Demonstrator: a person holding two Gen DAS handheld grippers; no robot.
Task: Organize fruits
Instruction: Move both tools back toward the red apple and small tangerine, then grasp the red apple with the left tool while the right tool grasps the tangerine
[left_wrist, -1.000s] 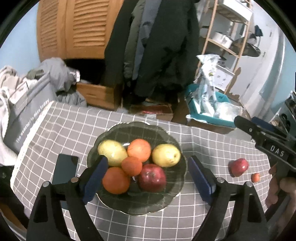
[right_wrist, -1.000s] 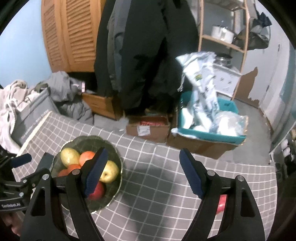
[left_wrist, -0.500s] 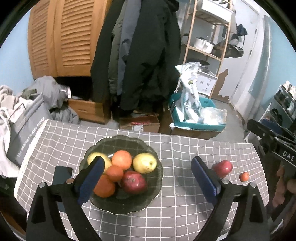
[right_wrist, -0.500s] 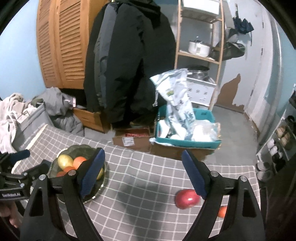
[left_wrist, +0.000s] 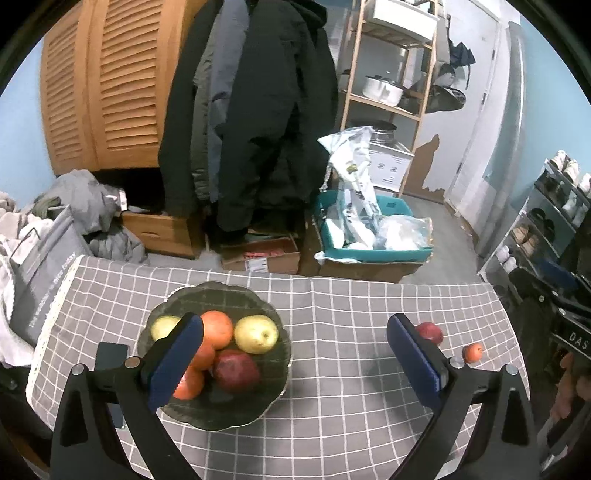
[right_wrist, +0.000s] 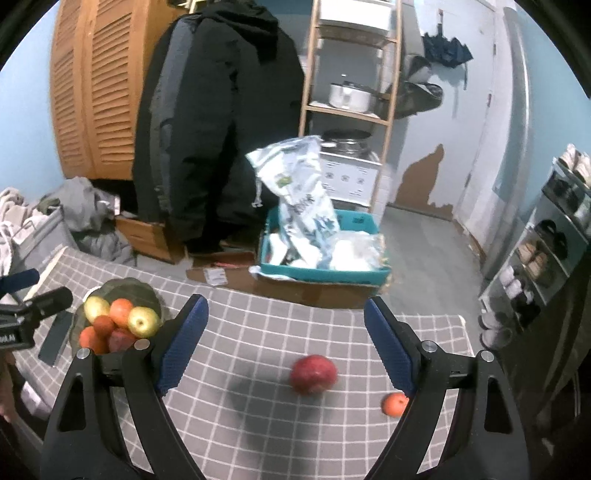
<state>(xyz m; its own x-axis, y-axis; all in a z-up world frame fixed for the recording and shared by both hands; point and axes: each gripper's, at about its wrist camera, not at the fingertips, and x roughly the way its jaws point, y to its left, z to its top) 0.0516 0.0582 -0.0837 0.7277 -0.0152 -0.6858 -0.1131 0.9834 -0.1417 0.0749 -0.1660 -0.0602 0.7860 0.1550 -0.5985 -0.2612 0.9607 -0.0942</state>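
Lying beside fruit plate: dark phone, nr left edge

The white letters "DAS" are being shown on the right gripper at the frame's edge. Faint white lettering on a grey bag is staying unreadable.

Both the left gripper and the right gripper have matte black arms, flat blue ribbed pads and silver screw heads. White lettering marks their black bodies.
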